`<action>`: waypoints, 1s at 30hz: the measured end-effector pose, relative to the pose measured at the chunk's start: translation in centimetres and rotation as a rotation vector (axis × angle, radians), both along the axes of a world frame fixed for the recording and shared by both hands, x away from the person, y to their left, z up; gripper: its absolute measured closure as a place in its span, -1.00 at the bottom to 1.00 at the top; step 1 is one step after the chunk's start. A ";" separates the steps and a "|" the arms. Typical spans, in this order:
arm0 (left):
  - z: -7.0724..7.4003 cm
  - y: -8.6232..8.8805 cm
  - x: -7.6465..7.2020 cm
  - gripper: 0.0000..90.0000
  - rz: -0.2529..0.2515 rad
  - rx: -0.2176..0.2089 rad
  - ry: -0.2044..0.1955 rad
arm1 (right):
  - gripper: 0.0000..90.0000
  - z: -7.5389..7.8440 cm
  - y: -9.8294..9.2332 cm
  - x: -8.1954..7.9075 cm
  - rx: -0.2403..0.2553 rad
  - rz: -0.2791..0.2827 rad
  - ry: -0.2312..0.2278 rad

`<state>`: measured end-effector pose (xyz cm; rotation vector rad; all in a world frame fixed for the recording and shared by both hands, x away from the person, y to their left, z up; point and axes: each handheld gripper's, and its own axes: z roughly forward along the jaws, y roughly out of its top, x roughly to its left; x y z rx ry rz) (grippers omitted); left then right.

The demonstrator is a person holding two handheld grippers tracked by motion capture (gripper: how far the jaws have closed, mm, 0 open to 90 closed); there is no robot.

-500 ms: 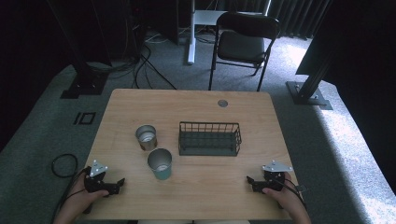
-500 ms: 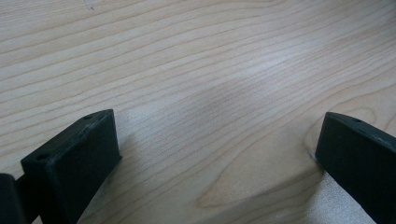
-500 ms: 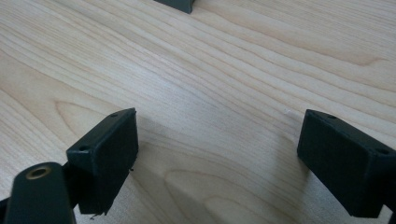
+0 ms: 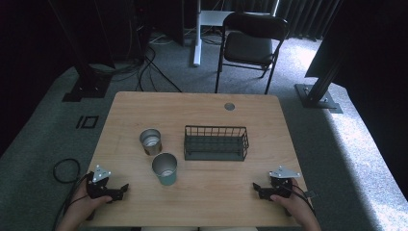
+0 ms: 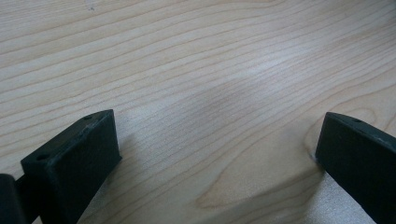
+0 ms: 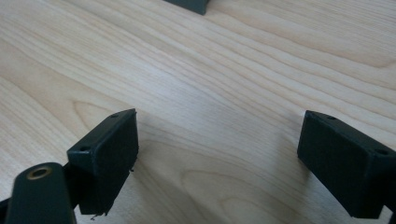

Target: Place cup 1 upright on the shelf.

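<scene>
On the wooden worktop (image 4: 202, 202), near its front edge, rest two hand-held tongs, one at each corner. Left tongs (image 4: 124, 189): held in the person's left hand (image 4: 84, 204), lying low on the wood at the front left corner, tips pointing toward the middle; grey three-cornered plate on top; cable trailing off the left edge to the floor. Its own view shows both black jaws spread wide, bare wood grain between them, nothing gripped. Right tongs (image 4: 256, 188): held in the right hand (image 4: 291, 204) at the front right corner, tips pointing left toward the middle, grey plate on top. Its own view likewise shows the jaws standing wide apart over bare wood, nothing between them; a dark corner of the basket (image 6: 189, 5) sits at the top edge of that view. Items nearest the left tongs: two metal cups. Near cup (image 4: 165, 168): upright, open mouth up, left of centre, well apart from the left tongs. Far cup (image 4: 150, 141): upright, just behind and slightly left of the near cup, close to it but whether touching cannot be told. Wire basket (image 4: 216, 143): dark, rectangular, open-topped, at the middle of the worktop, just right of the cups, apart from both. Round grommet (image 4: 229, 106): set in the wood near the far edge. Beyond the worktop: black folding chair (image 4: 250, 45) on grey carpet, cables on the floor.
</scene>
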<state>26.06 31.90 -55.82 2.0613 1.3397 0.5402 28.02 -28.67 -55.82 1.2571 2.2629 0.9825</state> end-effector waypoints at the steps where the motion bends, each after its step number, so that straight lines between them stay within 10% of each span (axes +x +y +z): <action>1: 0.0 0.0 0.0 -1.00 0.000 0.000 0.000 | -0.71 0.0 0.1 0.0 -0.008 0.006 0.001; 30: 0.0 0.0 0.0 -1.00 0.001 0.000 0.000 | -0.71 1.3 7.1 1.0 0.035 0.227 -0.041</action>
